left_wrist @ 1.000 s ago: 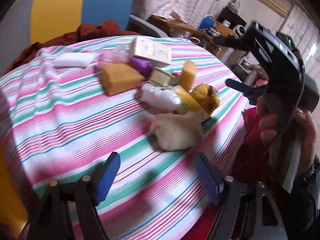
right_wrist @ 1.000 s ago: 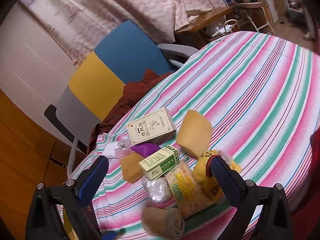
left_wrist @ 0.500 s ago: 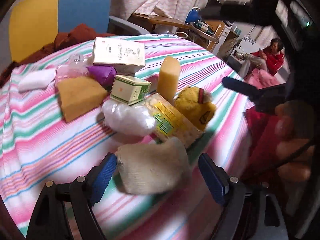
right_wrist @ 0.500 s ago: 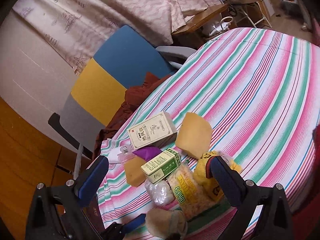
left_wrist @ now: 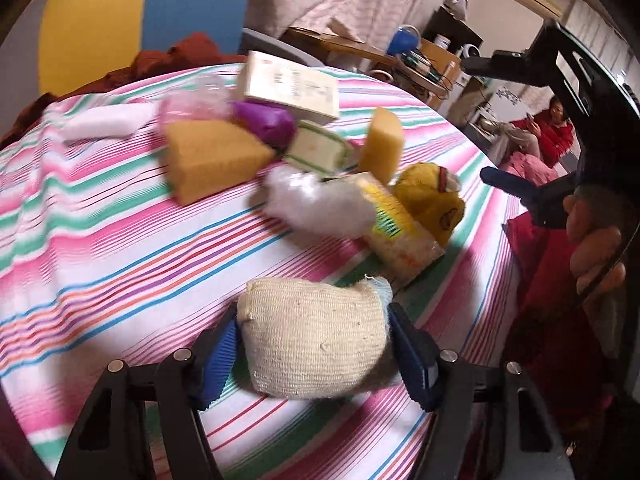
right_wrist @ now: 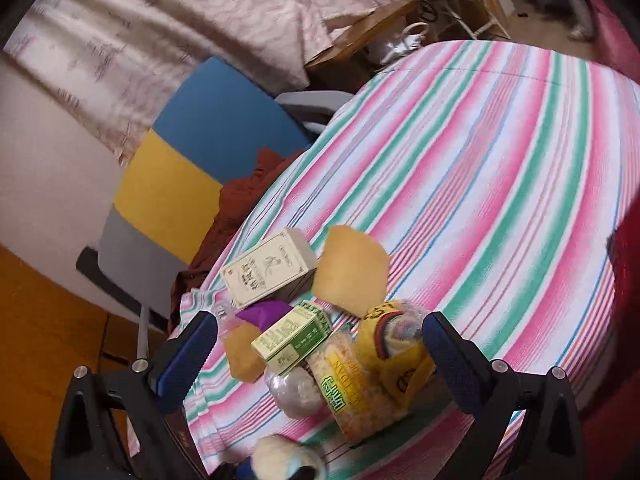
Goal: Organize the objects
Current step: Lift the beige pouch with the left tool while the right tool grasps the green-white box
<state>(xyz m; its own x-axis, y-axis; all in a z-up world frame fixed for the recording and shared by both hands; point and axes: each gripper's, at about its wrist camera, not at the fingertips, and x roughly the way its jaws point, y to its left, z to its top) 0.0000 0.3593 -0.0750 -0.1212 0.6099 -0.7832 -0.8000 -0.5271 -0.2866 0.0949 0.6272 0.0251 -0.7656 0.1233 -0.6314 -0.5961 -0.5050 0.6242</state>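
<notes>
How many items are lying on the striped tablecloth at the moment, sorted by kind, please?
Boxes: 2, cream box, green box
Sponges: 2, wedge, upright sponge
Cloth items: 2, beige knit roll between the left gripper fingers, white roll
Plastic packets: 5, snack pack, yellow bag, white bag, purple packet, clear bag
Total: 11

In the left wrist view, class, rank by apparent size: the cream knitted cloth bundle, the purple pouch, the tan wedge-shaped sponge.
1. Cream knitted cloth bundle, though it sits nearest the camera, which inflates it.
2. Tan wedge-shaped sponge.
3. Purple pouch, partly hidden, so its true size is unsure.
</notes>
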